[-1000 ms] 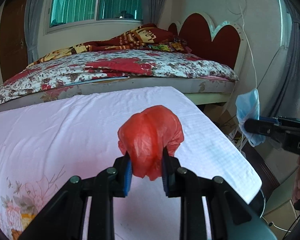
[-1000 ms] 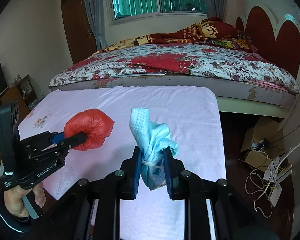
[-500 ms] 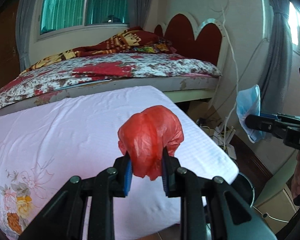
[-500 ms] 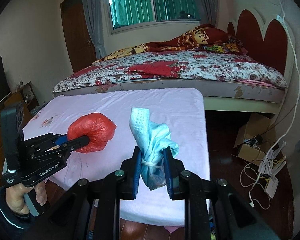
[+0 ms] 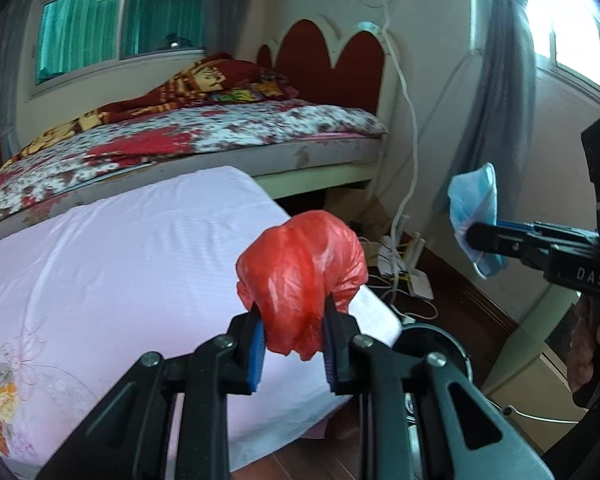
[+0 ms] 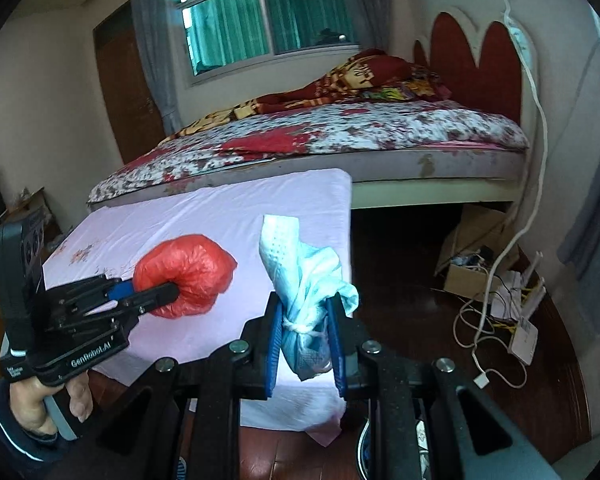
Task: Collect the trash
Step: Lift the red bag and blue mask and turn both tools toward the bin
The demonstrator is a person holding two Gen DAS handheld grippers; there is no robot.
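My left gripper [image 5: 294, 346] is shut on a crumpled red plastic bag [image 5: 302, 276] and holds it in the air over the near right corner of the pink-sheeted table [image 5: 112, 264]. My right gripper [image 6: 306, 346] is shut on a bunched light-blue face mask [image 6: 306, 280], held in the air past the table's right edge. The right wrist view shows the left gripper [image 6: 168, 292] with the red bag [image 6: 188, 276]. The left wrist view shows the right gripper [image 5: 476, 236] with the mask [image 5: 476, 208]. A dark round bin [image 5: 432, 344] shows on the floor below the table corner.
A bed with a floral cover [image 6: 340, 132] and red headboard [image 5: 324, 68] stands behind the table. A white cable [image 6: 536, 128], a router [image 6: 524, 336], cords and a cardboard box [image 6: 466, 280] lie on the dark floor at the right. Grey curtain [image 5: 496, 92] hangs by the wall.
Both grippers have moved back and right with their loads, from over the table toward its right corner. The floor, cables and bin rim have come into view.
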